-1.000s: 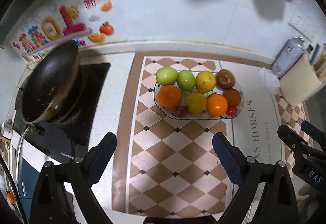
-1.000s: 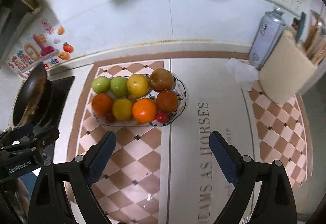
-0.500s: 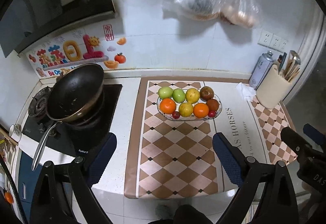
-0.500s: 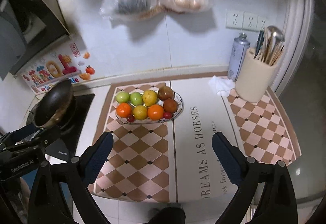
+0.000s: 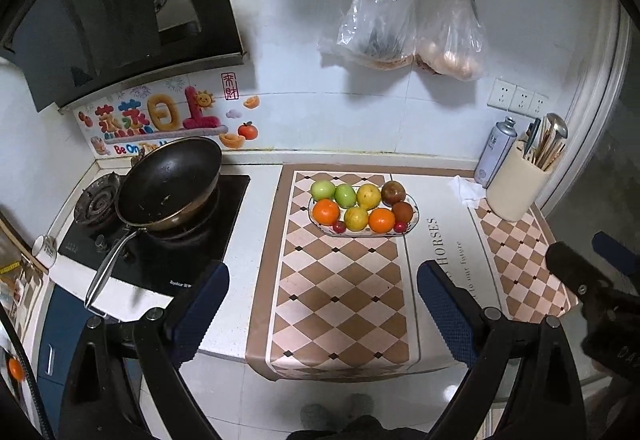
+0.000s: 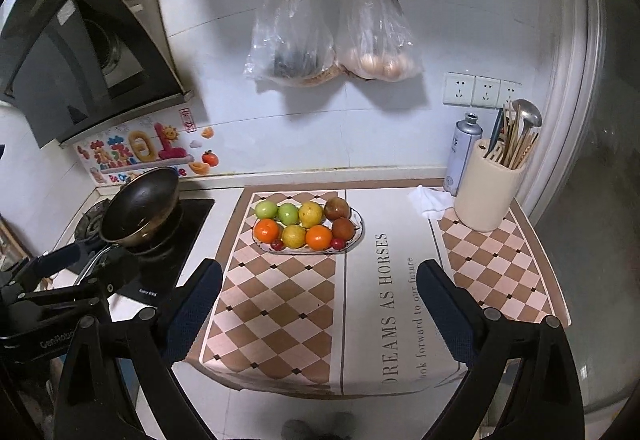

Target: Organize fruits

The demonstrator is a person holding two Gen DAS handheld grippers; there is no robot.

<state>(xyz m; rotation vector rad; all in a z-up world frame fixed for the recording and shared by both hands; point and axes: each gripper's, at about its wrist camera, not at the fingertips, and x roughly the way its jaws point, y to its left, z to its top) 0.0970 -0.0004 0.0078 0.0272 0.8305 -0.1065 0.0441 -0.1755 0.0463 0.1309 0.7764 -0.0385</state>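
An oval glass plate [image 5: 414, 209] [image 6: 358, 227] sits on the checkered mat near the back of the counter. It holds two rows of fruit: two green apples [image 5: 322, 190], a yellow fruit, brown fruits [image 5: 393, 193], two oranges [image 5: 325, 211] [image 6: 319, 236], a lemon [image 5: 355, 218] and small red fruits. My left gripper [image 5: 322, 304] is open and empty, well back from the counter's front edge. My right gripper [image 6: 320, 300] is open and empty too, also far from the plate.
A black wok [image 5: 170, 184] sits on the gas stove at the left. A cream utensil holder [image 5: 516, 186], a spray can [image 5: 495, 152] and a white tissue [image 5: 464, 190] stand at the back right. Two plastic bags [image 6: 332, 36] and red scissors hang on the wall.
Both grippers have pulled back and up from the counter, so the plate of fruit looks much smaller and farther. Both stayed open and empty.
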